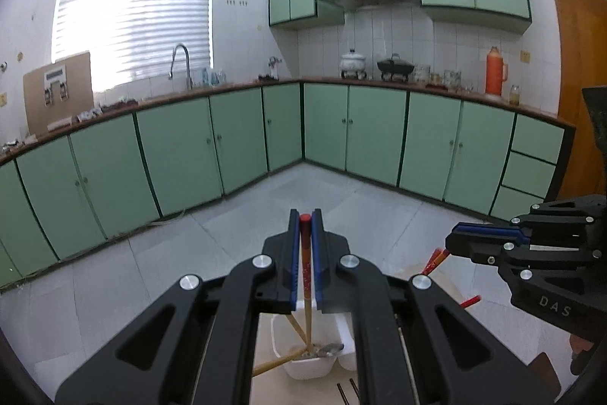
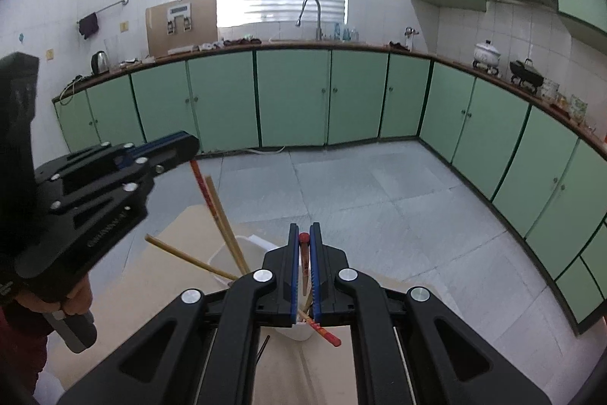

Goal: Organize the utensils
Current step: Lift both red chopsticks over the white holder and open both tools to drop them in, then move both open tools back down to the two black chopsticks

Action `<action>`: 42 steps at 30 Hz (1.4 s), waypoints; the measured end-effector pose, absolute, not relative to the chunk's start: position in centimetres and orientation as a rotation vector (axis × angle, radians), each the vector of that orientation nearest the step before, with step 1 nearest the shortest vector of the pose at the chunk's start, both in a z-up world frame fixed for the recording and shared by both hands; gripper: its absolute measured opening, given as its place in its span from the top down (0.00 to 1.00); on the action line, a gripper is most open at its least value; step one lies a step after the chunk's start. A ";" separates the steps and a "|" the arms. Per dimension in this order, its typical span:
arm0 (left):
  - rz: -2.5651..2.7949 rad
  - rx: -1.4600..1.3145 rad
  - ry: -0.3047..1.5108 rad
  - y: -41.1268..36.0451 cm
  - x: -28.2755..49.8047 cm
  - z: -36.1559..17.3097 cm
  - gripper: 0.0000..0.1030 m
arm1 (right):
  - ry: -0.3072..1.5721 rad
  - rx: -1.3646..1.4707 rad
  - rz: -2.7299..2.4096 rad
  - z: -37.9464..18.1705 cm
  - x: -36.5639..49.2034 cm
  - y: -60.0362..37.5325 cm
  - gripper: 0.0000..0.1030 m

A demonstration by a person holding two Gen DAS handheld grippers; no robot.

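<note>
My left gripper (image 1: 305, 221) is shut on a red-topped wooden chopstick (image 1: 305, 268) that hangs down into a white plastic container (image 1: 307, 365); it also shows in the right wrist view (image 2: 191, 145). The container holds more chopsticks and a metal spoon (image 1: 331, 350). My right gripper (image 2: 303, 238) is shut on another red-topped chopstick (image 2: 304, 264) above the same container (image 2: 227, 249); it also shows at the right of the left wrist view (image 1: 453, 241). A loose red-ended chopstick (image 2: 322, 331) sticks out of the container.
The container stands on a light wooden board (image 2: 182, 241) over a grey tiled floor. Green kitchen cabinets (image 1: 242, 135) line the far walls, with a sink tap (image 1: 181, 63) and pots on the counter. Thin dark sticks (image 1: 347, 390) lie near the container.
</note>
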State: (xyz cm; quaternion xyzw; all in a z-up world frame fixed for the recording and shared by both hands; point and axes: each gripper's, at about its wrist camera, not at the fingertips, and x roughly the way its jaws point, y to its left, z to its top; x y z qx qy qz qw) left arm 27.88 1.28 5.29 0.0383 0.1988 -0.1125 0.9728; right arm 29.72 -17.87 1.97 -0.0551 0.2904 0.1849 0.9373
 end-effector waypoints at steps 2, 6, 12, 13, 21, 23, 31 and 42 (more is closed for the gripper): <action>-0.228 0.078 0.433 1.5 28.6 4.3 0.94 | 0.613 -0.113 0.386 1.2 29.9 -17.8 0.95; -0.229 0.065 0.473 2.7 29.2 2.8 0.92 | 0.617 -0.103 0.389 0.6 29.6 -18.0 0.94; -0.229 0.043 0.449 4.3 27.8 3.1 0.67 | 0.562 -0.076 0.364 1.7 27.7 -19.7 0.92; -0.229 0.043 0.436 4.5 27.2 3.3 0.65 | 0.553 -0.068 0.362 1.9 27.3 -19.9 0.89; -0.199 0.024 0.339 5.3 20.5 3.2 0.45 | 0.461 0.030 0.323 1.2 22.5 -22.4 0.59; -0.188 0.022 0.329 5.4 18.5 2.3 0.42 | 0.455 0.053 0.307 0.1 21.3 -22.9 0.56; -0.156 0.020 0.358 5.8 13.6 -2.7 0.23 | 0.489 0.104 0.230 -6.5 17.7 -23.3 0.28; -0.129 0.046 0.599 7.7 12.0 -11.3 0.12 | 0.612 0.101 0.165 -14.5 14.7 -22.5 0.08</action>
